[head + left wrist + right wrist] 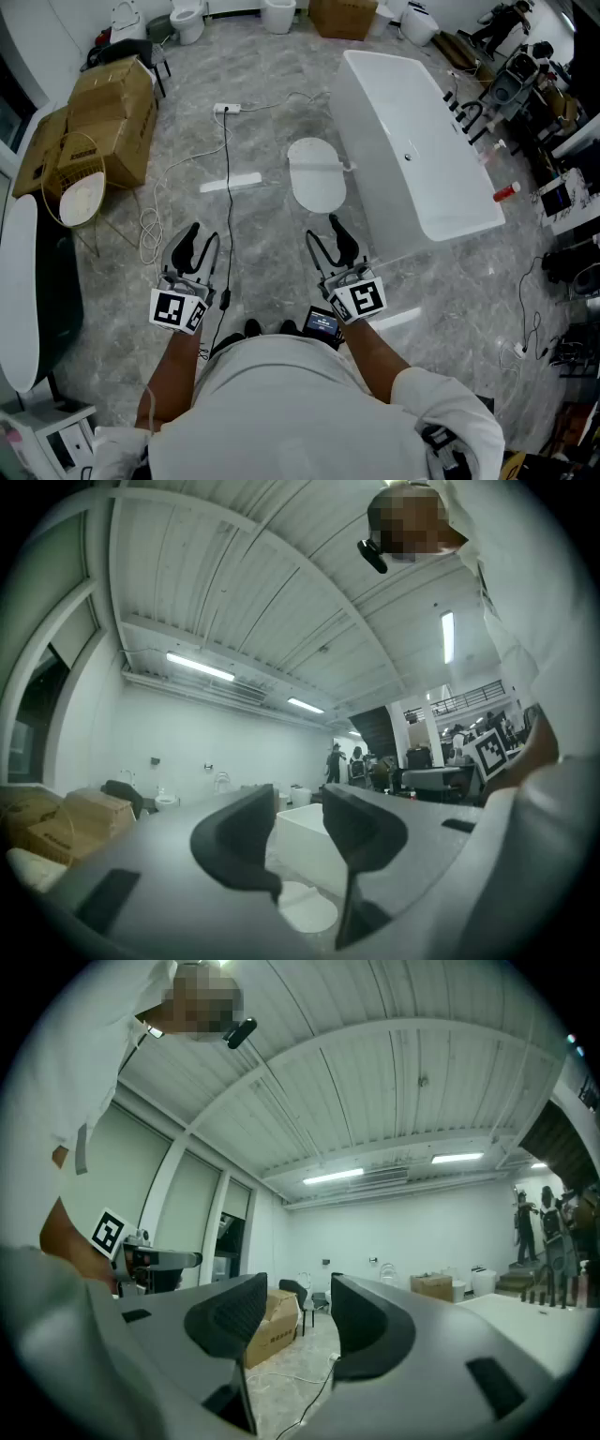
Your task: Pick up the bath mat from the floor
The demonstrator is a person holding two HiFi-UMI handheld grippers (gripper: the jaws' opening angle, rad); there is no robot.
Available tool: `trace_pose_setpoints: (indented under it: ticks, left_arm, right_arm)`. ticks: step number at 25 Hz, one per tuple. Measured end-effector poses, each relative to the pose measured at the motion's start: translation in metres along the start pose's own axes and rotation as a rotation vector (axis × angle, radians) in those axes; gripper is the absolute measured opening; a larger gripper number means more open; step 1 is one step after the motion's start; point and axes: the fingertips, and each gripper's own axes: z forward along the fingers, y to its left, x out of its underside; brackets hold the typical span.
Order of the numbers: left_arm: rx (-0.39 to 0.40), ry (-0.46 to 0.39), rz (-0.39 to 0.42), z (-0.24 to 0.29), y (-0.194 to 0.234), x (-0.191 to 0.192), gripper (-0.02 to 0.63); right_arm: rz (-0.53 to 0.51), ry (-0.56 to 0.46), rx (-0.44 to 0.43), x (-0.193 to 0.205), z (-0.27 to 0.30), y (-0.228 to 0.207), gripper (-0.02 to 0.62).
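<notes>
The bath mat (pixel 317 174) is a white oval lying flat on the grey marble floor beside the bathtub (pixel 412 141). In the left gripper view the bath mat (pixel 306 910) shows low between the jaws, still some way ahead. My left gripper (pixel 202 234) (pixel 300 832) hangs in the air to the mat's near left, open, nothing between its fingers. My right gripper (pixel 322 230) (pixel 298 1321) is held just short of the mat's near edge, also open and empty, and looks out across the room.
Cardboard boxes (pixel 103 117) and a round wire basket (pixel 80 192) stand at the left. A black cable (pixel 228 187) and a white power strip (pixel 228 109) run over the floor between the grippers. Toilets (pixel 187 19) line the far wall. Cluttered equipment (pixel 534 84) is at the right.
</notes>
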Motion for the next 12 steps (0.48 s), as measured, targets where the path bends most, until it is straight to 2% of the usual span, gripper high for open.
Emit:
trace_pose_setpoints:
  ticks: [7,12]
  left_arm:
    - [0.005,-0.029,0.001,-0.001,-0.006,-0.009,0.161]
    - [0.033,-0.019,-0.019,0.003,-0.02,0.001,0.164]
  right_arm:
    - [-0.01,0.015,-0.007,0.0,-0.009,0.003,0.23]
    - [0.053,-0.045,-0.064,-0.002,-0.017,0.007,0.23]
